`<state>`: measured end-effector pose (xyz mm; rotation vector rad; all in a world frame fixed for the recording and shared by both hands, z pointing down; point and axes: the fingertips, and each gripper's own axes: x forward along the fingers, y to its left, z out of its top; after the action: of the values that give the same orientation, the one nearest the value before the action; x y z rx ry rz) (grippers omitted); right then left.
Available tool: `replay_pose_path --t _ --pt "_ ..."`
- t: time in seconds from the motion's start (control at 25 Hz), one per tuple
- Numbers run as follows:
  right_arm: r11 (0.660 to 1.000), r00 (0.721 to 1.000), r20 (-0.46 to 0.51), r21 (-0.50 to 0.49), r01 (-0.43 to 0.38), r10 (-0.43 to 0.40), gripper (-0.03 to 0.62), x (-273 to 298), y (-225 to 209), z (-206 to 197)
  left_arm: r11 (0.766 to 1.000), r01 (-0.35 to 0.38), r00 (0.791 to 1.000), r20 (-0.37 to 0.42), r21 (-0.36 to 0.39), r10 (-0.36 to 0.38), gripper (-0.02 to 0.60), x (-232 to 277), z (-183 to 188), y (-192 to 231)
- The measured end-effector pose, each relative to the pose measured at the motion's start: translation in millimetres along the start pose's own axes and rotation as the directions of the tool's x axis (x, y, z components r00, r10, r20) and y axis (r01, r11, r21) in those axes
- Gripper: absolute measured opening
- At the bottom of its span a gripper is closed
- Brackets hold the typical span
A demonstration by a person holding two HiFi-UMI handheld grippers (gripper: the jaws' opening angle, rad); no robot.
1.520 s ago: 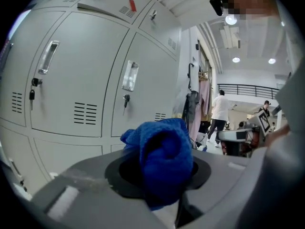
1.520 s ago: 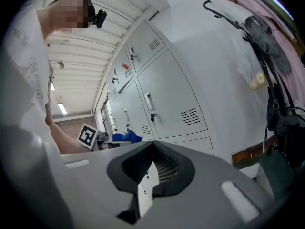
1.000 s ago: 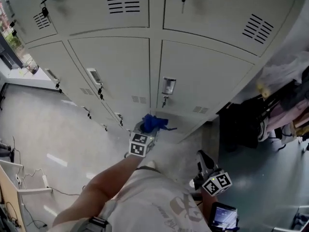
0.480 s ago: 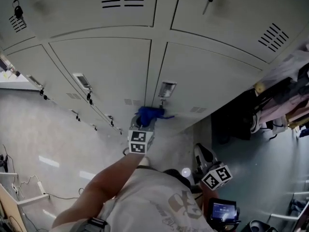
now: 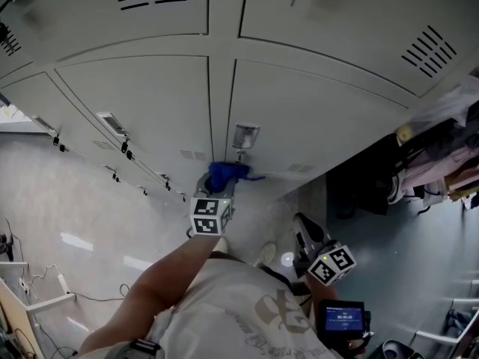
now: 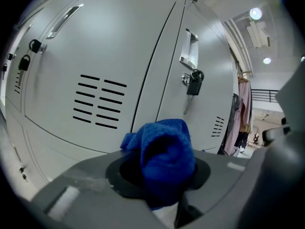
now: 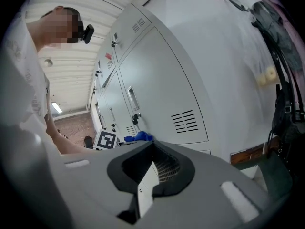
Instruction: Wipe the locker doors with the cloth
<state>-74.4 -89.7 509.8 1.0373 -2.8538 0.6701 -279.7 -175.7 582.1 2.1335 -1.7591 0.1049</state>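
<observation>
My left gripper (image 5: 218, 188) pinches the fluffy blue cloth (image 6: 164, 151) tight, near the low grey metal locker doors (image 5: 314, 126), ready to rub them. My right gripper (image 7: 144, 185) is pressed together, empty, hanging back on the right.

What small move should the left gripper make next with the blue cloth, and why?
Probably ease the left gripper forward until the bunched blue cloth presses the grey metal locker door by its vent slots, then sweep. The cloth is clamped and aimed there, but looks short of the panel; contact can't be confirmed.
</observation>
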Motion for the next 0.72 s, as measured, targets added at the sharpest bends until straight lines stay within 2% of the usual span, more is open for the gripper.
replay_pose_path --t 0.12,0.32,0.48,0.72 --pt "1.0 1.0 0.001 0.023 -0.022 0.022 0.003 -9 -15 7 1.0 -0.007 1.0 -0.012 0.004 0.007 0.136 7 -4 -14" --pt "0.998 0.999 0.01 0.031 -0.054 0.054 0.003 -18 -38 21 0.999 -0.001 0.999 -0.033 -0.043 -0.001 0.137 21 -10 -42" --pt "0.998 0.998 0.015 0.018 -0.068 0.068 0.003 -29 -53 30 0.995 0.029 0.998 -0.055 -0.095 -0.034 0.137 35 -18 -74" --pt "0.996 0.996 0.016 -0.006 -0.086 0.086 0.003 -41 -73 38 0.99 0.061 0.994 -0.081 -0.124 -0.072 0.137 55 -28 -114"
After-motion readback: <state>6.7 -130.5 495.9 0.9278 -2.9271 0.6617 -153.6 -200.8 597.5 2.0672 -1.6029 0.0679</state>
